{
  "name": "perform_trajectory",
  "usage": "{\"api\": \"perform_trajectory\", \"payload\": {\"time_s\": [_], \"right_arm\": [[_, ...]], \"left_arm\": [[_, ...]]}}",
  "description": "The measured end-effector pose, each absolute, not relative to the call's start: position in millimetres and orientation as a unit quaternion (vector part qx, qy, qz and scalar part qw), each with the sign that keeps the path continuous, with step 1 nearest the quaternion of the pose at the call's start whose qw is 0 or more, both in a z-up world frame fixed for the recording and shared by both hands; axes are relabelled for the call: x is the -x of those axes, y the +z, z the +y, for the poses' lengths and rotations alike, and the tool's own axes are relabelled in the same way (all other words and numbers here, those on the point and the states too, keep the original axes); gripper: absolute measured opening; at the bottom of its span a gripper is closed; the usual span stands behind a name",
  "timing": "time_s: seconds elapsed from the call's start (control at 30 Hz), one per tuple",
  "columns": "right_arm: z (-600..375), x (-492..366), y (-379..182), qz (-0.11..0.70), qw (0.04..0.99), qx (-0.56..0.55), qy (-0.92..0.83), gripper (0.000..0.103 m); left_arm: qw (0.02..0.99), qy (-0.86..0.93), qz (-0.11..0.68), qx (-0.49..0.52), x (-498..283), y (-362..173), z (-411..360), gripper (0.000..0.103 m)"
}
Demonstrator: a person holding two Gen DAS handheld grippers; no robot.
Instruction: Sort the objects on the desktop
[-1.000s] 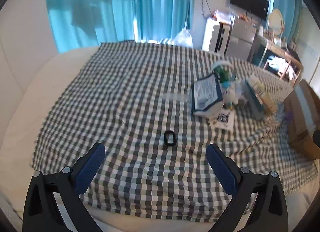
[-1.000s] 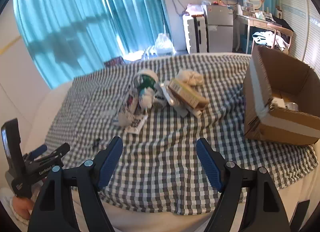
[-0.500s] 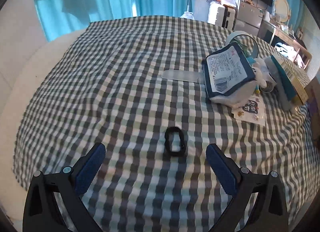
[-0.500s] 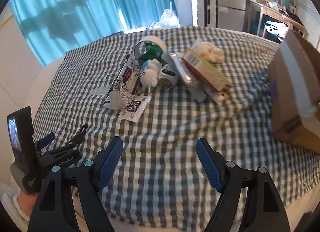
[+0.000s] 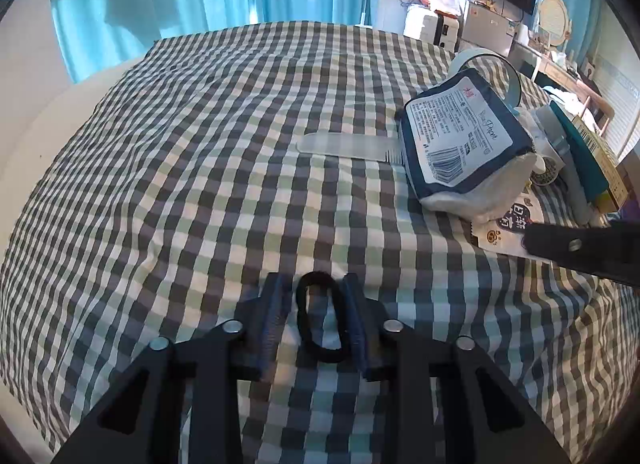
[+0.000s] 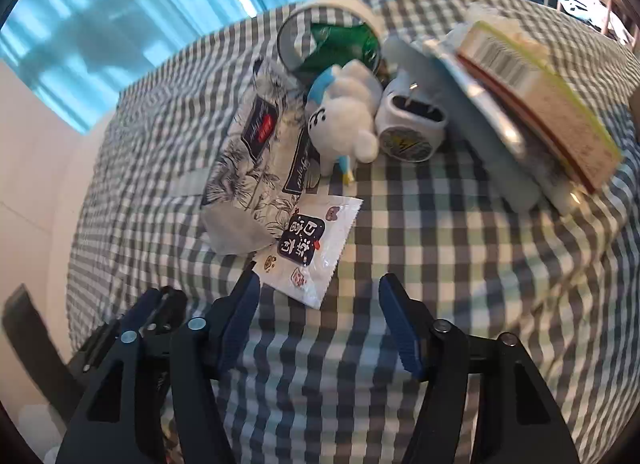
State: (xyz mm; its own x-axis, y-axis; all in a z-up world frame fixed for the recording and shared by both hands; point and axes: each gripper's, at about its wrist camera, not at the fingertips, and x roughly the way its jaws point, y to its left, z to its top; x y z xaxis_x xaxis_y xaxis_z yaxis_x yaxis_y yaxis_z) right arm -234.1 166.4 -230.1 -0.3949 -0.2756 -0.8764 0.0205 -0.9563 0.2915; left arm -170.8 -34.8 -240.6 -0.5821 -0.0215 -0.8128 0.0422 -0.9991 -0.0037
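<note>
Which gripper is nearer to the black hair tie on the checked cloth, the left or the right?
Left. The left gripper has the black hair tie between its fingers, and its jaws have just been closing. The right gripper is off to the side, by the white snack packet.

The left gripper (image 5: pixel 316 314) is low over the checked cloth (image 5: pixel 180 192), and its jaws have just been closing around a black hair tie (image 5: pixel 322 318). The right pad touches the tie; on the left a small gap remains. Ahead to the right lie a clear comb (image 5: pixel 344 146) and a tissue pack (image 5: pixel 460 140). The other gripper (image 5: pixel 584 246) enters from the right.
</note>
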Motion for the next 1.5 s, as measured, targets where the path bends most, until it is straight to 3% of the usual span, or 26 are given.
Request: {"api": "perform_trajectory", "payload": {"time_s": [0.07,0.17,0.23,0.3,0.53,1.1,1.17,1.2,1.23,1.5], "right_arm": [[163.1,239.9,-233.3,-0.117,0.097,-0.547,-0.823,0.049],[161.4,245.0,-234.4,-0.125,0.102,-0.546,-0.822,0.041],[162.2,246.1,-234.1,-0.137,0.107,-0.543,-0.822,0.026],[163.3,245.0,-231.8,-0.153,0.119,-0.538,-0.821,0.008],[160.8,220.7,-211.1,-0.134,0.137,-0.523,-0.830,0.006],[178.1,147.7,-169.0,-0.115,0.138,-0.517,-0.837,0.007],[185.5,142.9,-174.6,-0.135,0.127,-0.519,-0.835,0.025],[187.6,142.1,-176.8,-0.139,0.121,-0.519,-0.835,0.045],[188.5,141.3,-178.2,-0.139,0.112,-0.519,-0.836,0.053],[166.2,167.4,-197.7,-0.100,0.101,-0.524,-0.840,0.054]], "left_arm": [[0.016,-0.888,0.017,-0.459,175.2,-241.0,-35.1,0.027],[0.011,-0.886,0.032,-0.462,184.8,-236.6,-35.5,0.016],[0.004,-0.884,0.037,-0.465,192.5,-233.9,-37.0,0.005],[-0.004,-0.883,0.037,-0.468,196.0,-231.0,-35.4,0.005],[-0.006,-0.877,0.051,-0.477,193.4,-220.8,-43.2,0.005],[-0.037,-0.882,0.059,-0.467,143.1,-172.6,-45.5,0.005],[-0.034,-0.880,0.058,-0.469,140.7,-176.3,-45.8,0.005],[-0.032,-0.880,0.058,-0.471,138.9,-180.4,-46.3,0.005],[-0.029,-0.878,0.058,-0.473,138.1,-183.8,-46.9,0.005],[-0.014,-0.870,0.064,-0.489,148.8,-206.6,-54.8,0.005]]}}
